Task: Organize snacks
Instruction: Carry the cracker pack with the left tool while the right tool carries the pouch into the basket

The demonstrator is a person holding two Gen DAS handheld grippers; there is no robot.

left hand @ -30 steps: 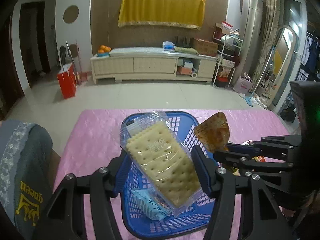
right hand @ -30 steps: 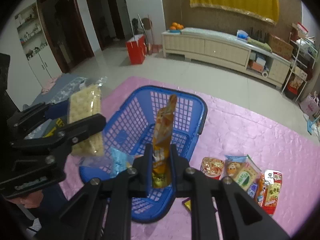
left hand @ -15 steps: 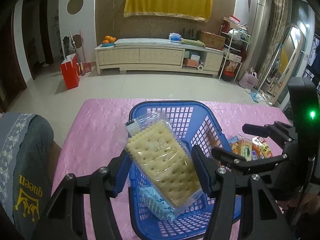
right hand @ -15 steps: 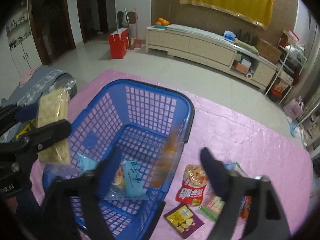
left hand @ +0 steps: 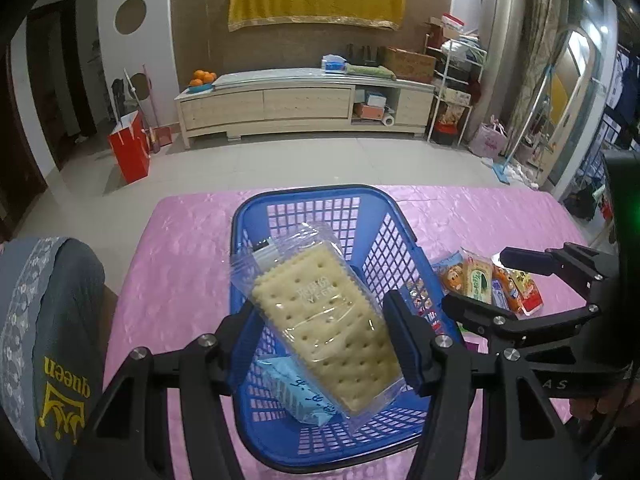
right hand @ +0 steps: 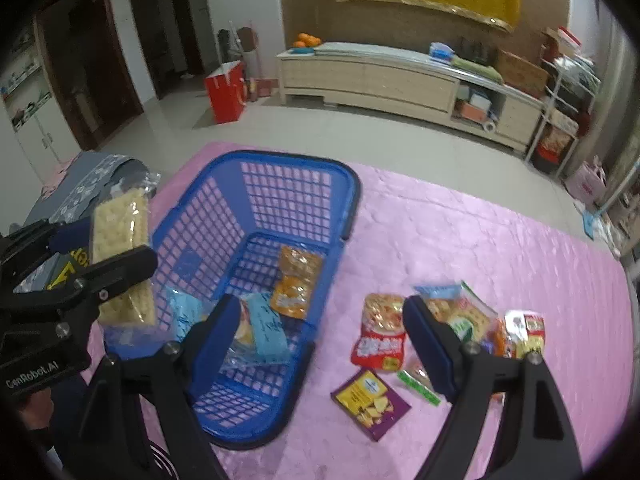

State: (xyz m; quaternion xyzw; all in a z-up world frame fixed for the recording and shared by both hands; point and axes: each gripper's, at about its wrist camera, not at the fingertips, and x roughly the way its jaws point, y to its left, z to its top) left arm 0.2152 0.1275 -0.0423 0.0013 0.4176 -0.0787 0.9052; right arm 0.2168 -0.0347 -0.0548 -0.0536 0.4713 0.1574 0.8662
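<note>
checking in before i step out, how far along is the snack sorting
Done: an orange snack pouch and light blue packets lie in the blue plastic basket. In hand: the left gripper grips a clear-wrapped cracker pack above the basket; the right gripper, jaws just opened, is empty. Left: the red pouch, purple box and other packets on the pink cloth.

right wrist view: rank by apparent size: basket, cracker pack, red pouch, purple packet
1. Basket.
2. Cracker pack, though it sits nearer the camera, held in the left gripper.
3. Red pouch and purple packet look alike.
</note>
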